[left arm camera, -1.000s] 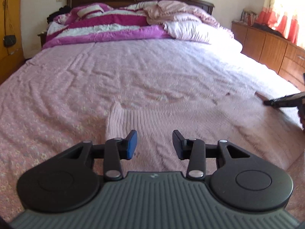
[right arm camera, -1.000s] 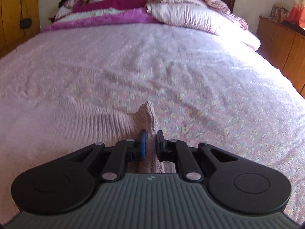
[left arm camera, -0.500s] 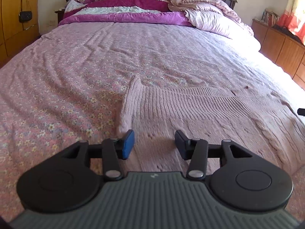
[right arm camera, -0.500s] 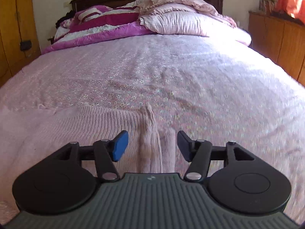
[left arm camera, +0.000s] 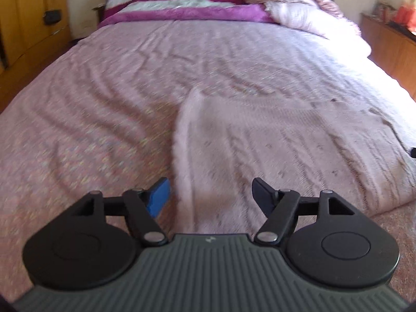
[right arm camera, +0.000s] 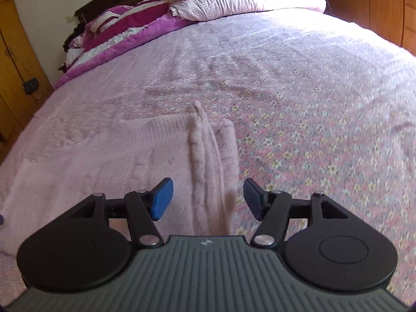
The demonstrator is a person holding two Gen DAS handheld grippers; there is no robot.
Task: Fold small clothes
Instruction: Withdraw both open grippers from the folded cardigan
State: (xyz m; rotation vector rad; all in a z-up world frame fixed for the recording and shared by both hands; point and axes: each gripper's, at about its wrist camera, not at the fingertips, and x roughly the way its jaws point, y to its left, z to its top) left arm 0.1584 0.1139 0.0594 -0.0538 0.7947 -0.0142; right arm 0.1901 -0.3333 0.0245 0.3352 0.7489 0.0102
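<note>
A pale pink knitted garment [left arm camera: 273, 140] lies flat on the flowered pink bedspread [left arm camera: 91, 119]. In the left wrist view its left edge runs toward my left gripper [left arm camera: 211, 195], which is open and empty just above that edge. In the right wrist view the garment [right arm camera: 104, 156] spreads to the left, and its bunched right edge [right arm camera: 210, 156] runs between the fingers of my right gripper [right arm camera: 208, 195], which is open and holds nothing.
Striped magenta quilts and pillows [left arm camera: 197, 0] are piled at the headboard. A wooden cabinet [left arm camera: 390, 41] stands along the bed's right side, a wooden wardrobe [left arm camera: 26, 20] on the left. A dark part [left arm camera: 413, 152] shows at the right edge.
My right gripper has let go of the garment's edge and opened wide. My left gripper has opened further and risen. Both views tilt down toward the garment.
</note>
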